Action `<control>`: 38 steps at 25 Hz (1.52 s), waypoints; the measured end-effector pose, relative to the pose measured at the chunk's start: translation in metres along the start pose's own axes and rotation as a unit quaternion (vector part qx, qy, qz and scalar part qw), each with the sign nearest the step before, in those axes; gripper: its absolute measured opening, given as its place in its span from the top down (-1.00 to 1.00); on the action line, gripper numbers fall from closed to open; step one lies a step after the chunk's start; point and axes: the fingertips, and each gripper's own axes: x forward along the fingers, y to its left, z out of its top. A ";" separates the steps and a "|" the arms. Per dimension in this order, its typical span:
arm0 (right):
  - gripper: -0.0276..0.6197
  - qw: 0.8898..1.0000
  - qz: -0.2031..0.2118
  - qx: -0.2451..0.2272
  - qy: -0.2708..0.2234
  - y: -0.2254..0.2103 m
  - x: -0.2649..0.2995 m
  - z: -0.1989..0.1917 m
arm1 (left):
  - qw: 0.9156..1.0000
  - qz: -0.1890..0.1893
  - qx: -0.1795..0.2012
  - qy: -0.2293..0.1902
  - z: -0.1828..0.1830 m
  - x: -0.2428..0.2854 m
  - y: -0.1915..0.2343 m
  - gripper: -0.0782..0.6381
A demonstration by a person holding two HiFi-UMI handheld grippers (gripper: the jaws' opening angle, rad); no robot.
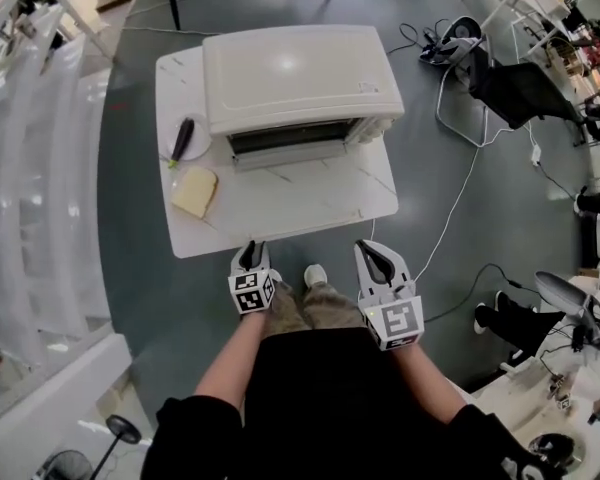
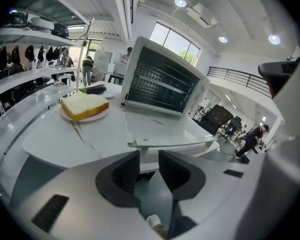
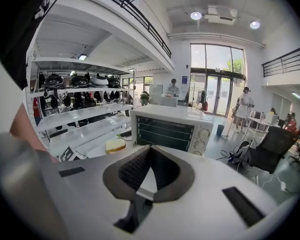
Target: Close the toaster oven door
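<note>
A cream toaster oven (image 1: 300, 73) stands at the back of a white table (image 1: 280, 218). In the left gripper view its glass door (image 2: 160, 129) lies open and flat, and the door's front edge with the handle (image 2: 170, 145) points at me. My left gripper (image 1: 252, 252) hangs just off the table's front edge, below door level. Its jaws (image 2: 149, 159) are open with nothing between the pads. My right gripper (image 1: 372, 252) is beside it at the same edge, and its tips (image 3: 150, 151) meet, empty. In the right gripper view the oven (image 3: 171, 130) is straight ahead.
Left of the oven are a slice of bread (image 1: 195, 190) on a plate and a dark eggplant (image 1: 183, 138) on another plate. White shelving (image 1: 30, 168) runs along the left. Cables and a chair (image 1: 520, 88) are on the floor to the right.
</note>
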 end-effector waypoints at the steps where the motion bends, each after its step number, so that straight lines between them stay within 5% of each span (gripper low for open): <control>1: 0.85 1.000 -0.001 0.000 0.000 0.000 0.001 -0.002 | 1.000 -0.001 0.004 0.003 -0.002 0.003 0.001 0.46; 21: 0.85 0.999 -0.017 0.010 0.026 -0.011 -0.005 -0.011 | 0.999 0.000 0.024 0.038 -0.004 0.029 0.015 0.46; 38: 0.85 1.000 -0.013 0.019 0.017 -0.025 -0.009 -0.003 | 0.999 0.010 -0.018 0.048 0.002 0.028 0.008 0.50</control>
